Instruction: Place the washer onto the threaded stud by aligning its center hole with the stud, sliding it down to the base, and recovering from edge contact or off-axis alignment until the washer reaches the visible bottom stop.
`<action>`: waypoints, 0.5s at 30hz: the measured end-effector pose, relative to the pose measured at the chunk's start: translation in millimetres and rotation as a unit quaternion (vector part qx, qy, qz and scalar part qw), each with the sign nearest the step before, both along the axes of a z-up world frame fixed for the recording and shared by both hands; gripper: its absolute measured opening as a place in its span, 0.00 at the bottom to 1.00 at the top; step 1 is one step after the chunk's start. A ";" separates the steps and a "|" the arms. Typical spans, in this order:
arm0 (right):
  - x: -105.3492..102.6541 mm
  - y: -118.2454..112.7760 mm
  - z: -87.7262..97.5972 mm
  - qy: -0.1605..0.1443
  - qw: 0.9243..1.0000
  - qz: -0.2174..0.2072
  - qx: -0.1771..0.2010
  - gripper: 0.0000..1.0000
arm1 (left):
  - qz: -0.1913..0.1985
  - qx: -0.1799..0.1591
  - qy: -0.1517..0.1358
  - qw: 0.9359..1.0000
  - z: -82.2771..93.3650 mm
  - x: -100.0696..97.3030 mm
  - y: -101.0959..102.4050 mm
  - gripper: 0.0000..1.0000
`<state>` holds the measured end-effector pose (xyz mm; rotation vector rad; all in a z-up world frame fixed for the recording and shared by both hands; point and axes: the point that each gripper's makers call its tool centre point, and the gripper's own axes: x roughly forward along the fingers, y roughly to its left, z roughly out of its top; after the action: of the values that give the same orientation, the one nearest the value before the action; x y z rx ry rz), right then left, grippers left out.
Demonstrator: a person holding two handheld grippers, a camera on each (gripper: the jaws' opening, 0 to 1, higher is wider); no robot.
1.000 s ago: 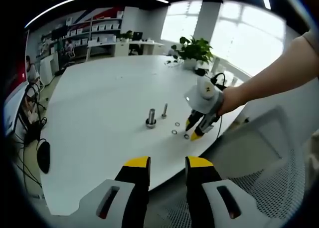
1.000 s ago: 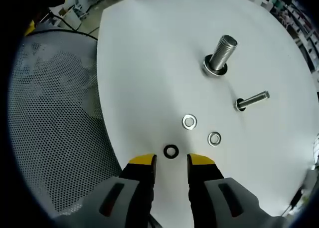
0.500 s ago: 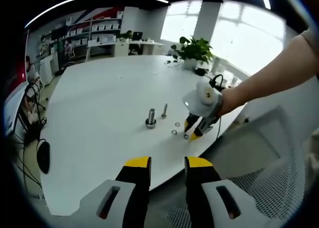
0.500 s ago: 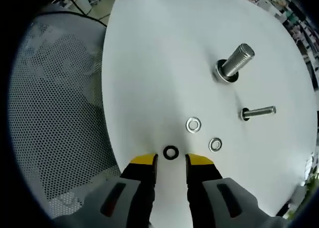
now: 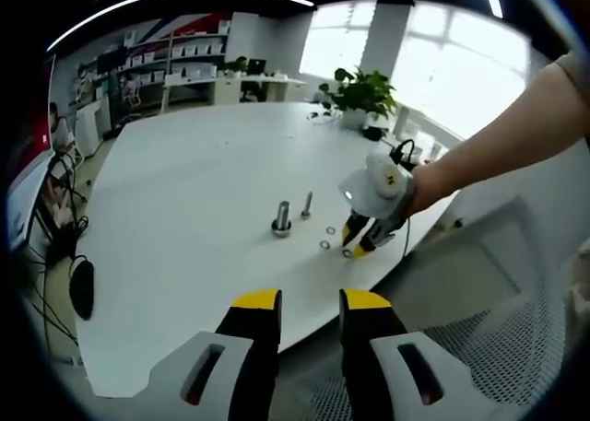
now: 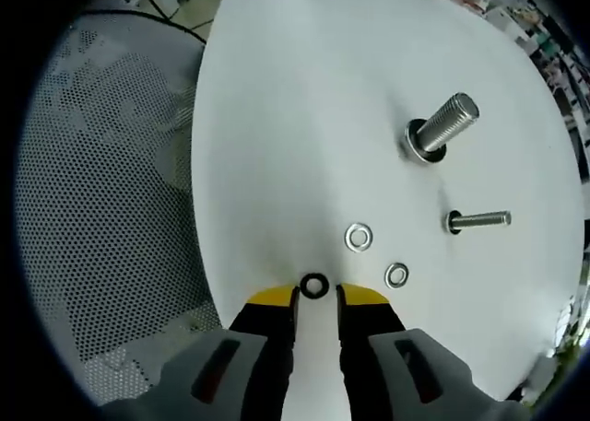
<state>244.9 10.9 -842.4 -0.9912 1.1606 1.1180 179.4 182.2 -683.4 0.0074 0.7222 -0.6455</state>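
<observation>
On the white table [image 6: 277, 117] a dark washer [image 6: 314, 286] lies flat near the edge. My right gripper [image 6: 316, 298] is open, its yellow tips just short of the washer on either side, not clamping it. Two silver washers [image 6: 359, 238] [image 6: 396, 275] lie beyond. The thick threaded stud [image 6: 442, 126] stands on its base farther off, with a thin bolt [image 6: 479, 221] beside it. From the left gripper view the right gripper [image 5: 356, 246] points down at the dark washer [image 5: 347, 252], right of the stud [image 5: 282, 218]. My left gripper [image 5: 312, 303] hangs open off the table, holding nothing.
A perforated mesh chair [image 6: 101, 209] sits just off the table edge beside the right gripper. A person's arm [image 5: 498, 145] reaches in from the right. A potted plant [image 5: 364, 94] stands at the table's far side, and cables and a dark mouse [image 5: 81, 287] lie on the floor at the left.
The right gripper has edged forward to the dark washer and its jaws have narrowed around it. The left gripper has stayed where it was.
</observation>
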 end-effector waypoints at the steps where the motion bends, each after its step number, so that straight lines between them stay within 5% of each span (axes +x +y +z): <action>1: 0.2 0.6 0.0 0.000 1.000 0.000 0.000 0.16 | 0.001 -0.001 0.000 1.000 0.2 0.2 0.1 0.23; 15: 0.8 1.3 -0.3 0.006 0.998 -0.015 -0.056 0.14 | -0.001 0.001 0.003 1.000 -1.1 0.1 -0.1 0.22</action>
<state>245.7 12.2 -842.7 -1.0515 1.2560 1.0463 179.5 182.0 -684.5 0.0076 0.7277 -0.6470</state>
